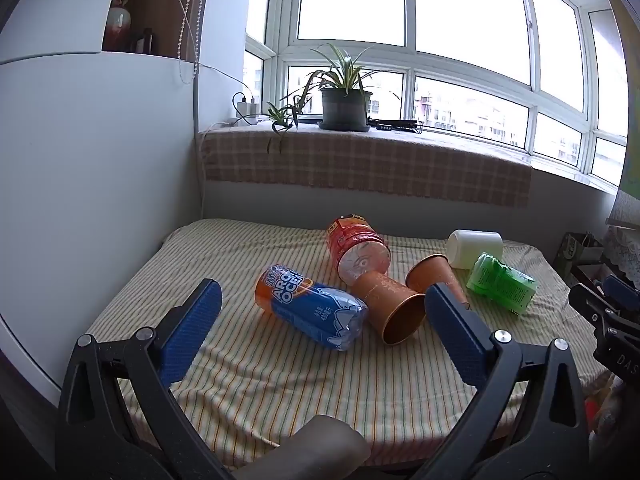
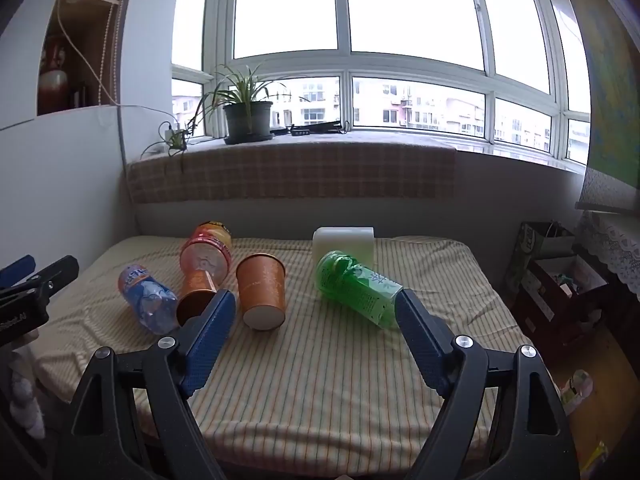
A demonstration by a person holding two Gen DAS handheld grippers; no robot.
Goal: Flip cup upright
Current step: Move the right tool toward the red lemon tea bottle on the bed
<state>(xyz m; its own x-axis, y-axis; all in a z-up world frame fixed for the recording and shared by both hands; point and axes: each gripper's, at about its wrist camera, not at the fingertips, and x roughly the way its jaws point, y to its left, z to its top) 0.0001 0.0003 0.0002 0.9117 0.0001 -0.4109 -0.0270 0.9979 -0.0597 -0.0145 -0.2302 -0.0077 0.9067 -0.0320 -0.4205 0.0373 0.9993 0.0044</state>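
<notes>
Two orange paper cups lie on their sides on the striped cloth. One cup point(image 1: 390, 306) point(image 2: 198, 292) has its open mouth toward the near left. The other cup point(image 2: 262, 292) point(image 1: 434, 274) has its white base toward the camera in the right wrist view. A white cup point(image 2: 344, 242) point(image 1: 474, 248) lies on its side at the back. My left gripper point(image 1: 324, 300) is open and empty, short of the cups. My right gripper point(image 2: 316, 308) is open and empty, in front of the second orange cup and the green bottle.
A blue and orange bottle point(image 1: 310, 310) point(image 2: 148, 296), a red bottle point(image 1: 356, 250) point(image 2: 206, 250) and a green bottle point(image 2: 358, 288) point(image 1: 502, 282) lie among the cups. A white wall point(image 1: 100, 160) borders the left. A window sill with a potted plant point(image 1: 344, 100) is behind. Boxes point(image 2: 560, 276) stand right.
</notes>
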